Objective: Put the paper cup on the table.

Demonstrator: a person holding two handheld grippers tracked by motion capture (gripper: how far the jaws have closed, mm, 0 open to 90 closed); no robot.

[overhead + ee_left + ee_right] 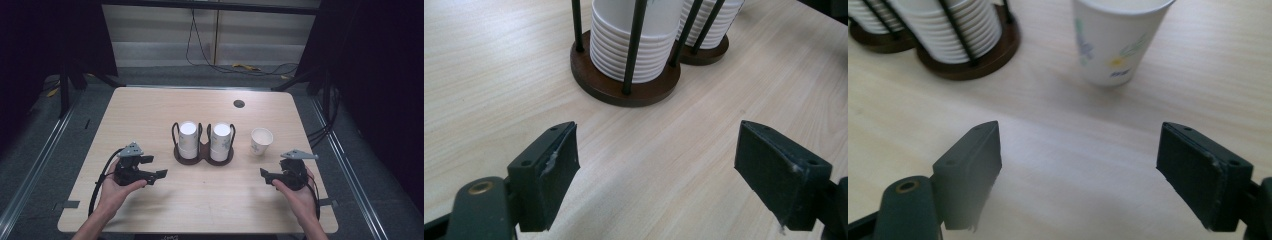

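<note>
table [150,105]: pale wood, most of it bare. Work sits mid-table and right of centre.
cup holder [202,156]: dark wooden double base with black wire uprights, at table centre. Two bays side by side.
left stack [188,139]: nested white paper cups, upright in the left bay, straight ahead of the left gripper.
right stack [220,141]: same, in the right bay. Printed side faces right.
loose cup [261,140]: single paper cup with a flower print, upright, mouth up, on the table just right of the holder and apart from it. My read: this is the working piece.
left gripper [156,167]: held low at the left, pointing at the holder. Jaws wide, nothing between them; the left gripper view has bare table in the gap and the left bay's base [624,87] ahead.
right gripper [265,175]: near the right table edge, pointing in toward the loose cup. Jaws wide, nothing in them. The right gripper view puts the cup [1118,37] ahead, between the jaw lines and nearer the right one; frame is motion-blurred.
step, judged: right hand approaches the loose cup for a side grip.
how to do it well: centre the cup in the gap first. Take it mid-wall, below the rim. Squeeze lightly, since paper wall folds easily. Keep it upright.
risk: a jaw tip nudges the cup and tips it, or pushes it into the holder.
left hand: stay parked clear, ready to steady the holder base if needed.
</note>
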